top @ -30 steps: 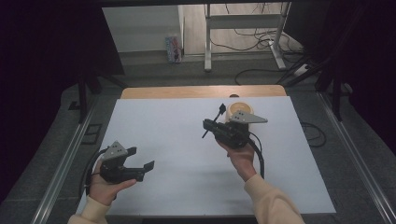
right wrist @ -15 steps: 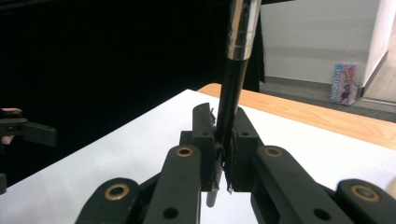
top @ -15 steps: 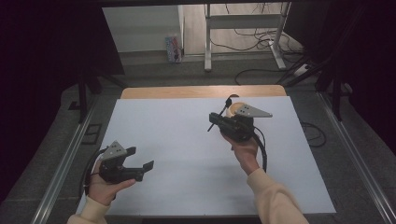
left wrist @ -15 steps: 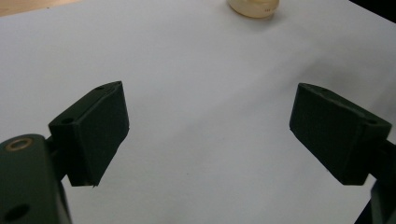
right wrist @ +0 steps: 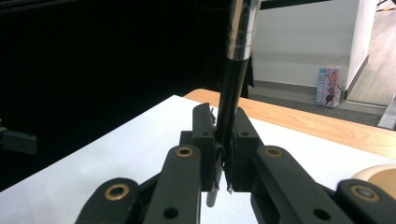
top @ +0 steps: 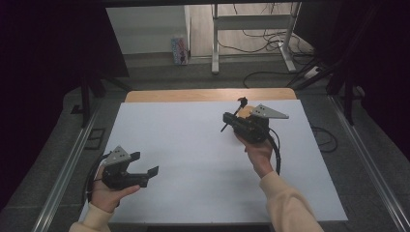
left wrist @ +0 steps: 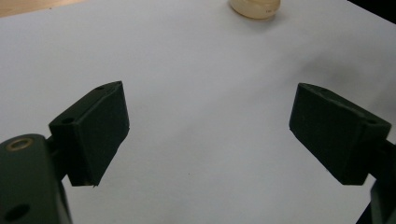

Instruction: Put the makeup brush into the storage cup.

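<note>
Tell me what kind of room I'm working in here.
Probably a lab or recording workspace, not a home: a white-covered table on metal rails, black curtains at the sides, loose cables on the bare floor by a metal stand.

Black grippers (top: 145, 169), cream sleeves (top: 290, 203)

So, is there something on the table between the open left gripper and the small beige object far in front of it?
Nothing visible: in the left gripper view, only bare white table lies between the left gripper and the beige object.
</note>
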Tool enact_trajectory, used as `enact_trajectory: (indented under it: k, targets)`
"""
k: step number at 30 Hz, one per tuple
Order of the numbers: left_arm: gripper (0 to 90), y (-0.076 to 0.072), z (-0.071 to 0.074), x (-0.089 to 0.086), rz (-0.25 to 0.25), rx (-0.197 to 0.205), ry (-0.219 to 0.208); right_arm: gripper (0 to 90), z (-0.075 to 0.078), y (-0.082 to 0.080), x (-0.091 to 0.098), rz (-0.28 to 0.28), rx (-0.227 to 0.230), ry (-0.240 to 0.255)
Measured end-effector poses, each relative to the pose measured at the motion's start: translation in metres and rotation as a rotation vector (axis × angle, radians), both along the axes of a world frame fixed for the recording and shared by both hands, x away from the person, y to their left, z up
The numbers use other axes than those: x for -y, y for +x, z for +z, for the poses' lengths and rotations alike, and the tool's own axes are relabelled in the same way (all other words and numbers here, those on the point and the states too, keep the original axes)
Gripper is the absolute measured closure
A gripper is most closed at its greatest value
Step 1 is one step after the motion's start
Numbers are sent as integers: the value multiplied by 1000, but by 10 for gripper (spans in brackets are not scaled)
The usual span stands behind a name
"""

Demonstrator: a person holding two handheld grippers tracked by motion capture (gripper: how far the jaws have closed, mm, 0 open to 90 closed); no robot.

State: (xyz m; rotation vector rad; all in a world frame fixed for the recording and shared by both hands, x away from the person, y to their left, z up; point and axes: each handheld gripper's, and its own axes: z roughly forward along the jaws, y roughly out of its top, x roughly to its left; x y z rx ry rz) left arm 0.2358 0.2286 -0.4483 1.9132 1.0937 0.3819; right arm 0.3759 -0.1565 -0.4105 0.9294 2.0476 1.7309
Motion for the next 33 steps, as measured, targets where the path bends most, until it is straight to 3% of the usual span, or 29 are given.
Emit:
enact_trajectory:
  k: [33]
  targets:
    - [124,1,-1,-1,4,-7,5,836,12,11,18,-39,33,14]
